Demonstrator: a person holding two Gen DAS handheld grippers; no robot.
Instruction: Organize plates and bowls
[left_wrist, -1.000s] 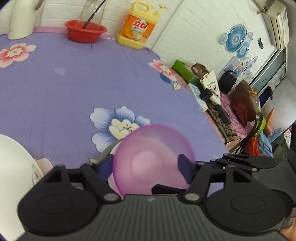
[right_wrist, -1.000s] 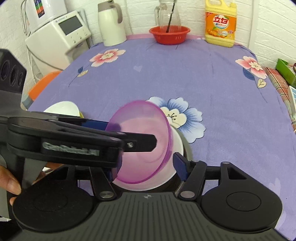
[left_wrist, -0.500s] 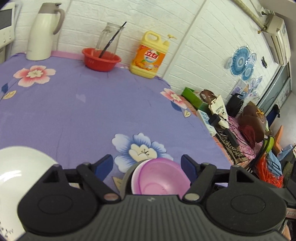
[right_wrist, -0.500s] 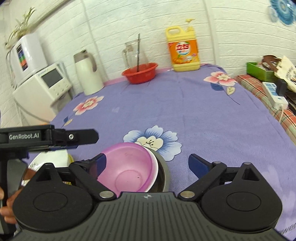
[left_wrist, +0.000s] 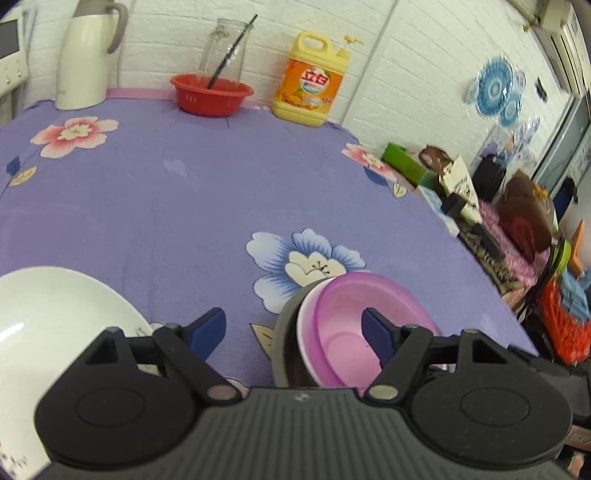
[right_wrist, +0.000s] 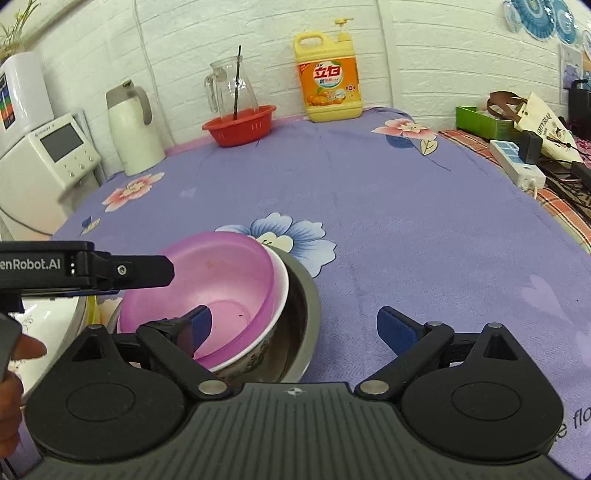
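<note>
Pink plastic bowl (right_wrist: 207, 284) nested in a white bowl (right_wrist: 279, 295), itself seated in a steel bowl (right_wrist: 303, 325); whole stack resting on the purple floral tablecloth (right_wrist: 406, 221) of the desk, just below a blue printed flower (right_wrist: 288, 230).

Left gripper (left_wrist: 293, 332) with jaws spread wide, having just been opening, nothing pressed between the pads; right-hand blue pad (left_wrist: 373, 332) hanging over the pink bowl's hollow, left-hand pad over bare cloth. Seen from the right wrist, same left gripper (right_wrist: 122, 267) reaching in from the left edge over the pink bowl's near rim, a hand (right_wrist: 11, 373) partly visible below it.

Right gripper (right_wrist: 295, 330) also wide open, gripping nothing; its left pad (right_wrist: 199, 328) in front of the pink bowl's interior, contact impossible to judge; its right pad above bare cloth, well clear of the stack.

White plate (left_wrist: 55, 317) lying to the left of the stack, apart from it.

Along the far desk edge by the white brick wall: cream thermos jug (right_wrist: 133, 129), red basin (right_wrist: 240, 123) with a glass pitcher (right_wrist: 229, 90) standing in it, yellow detergent bottle (right_wrist: 330, 81).
</note>
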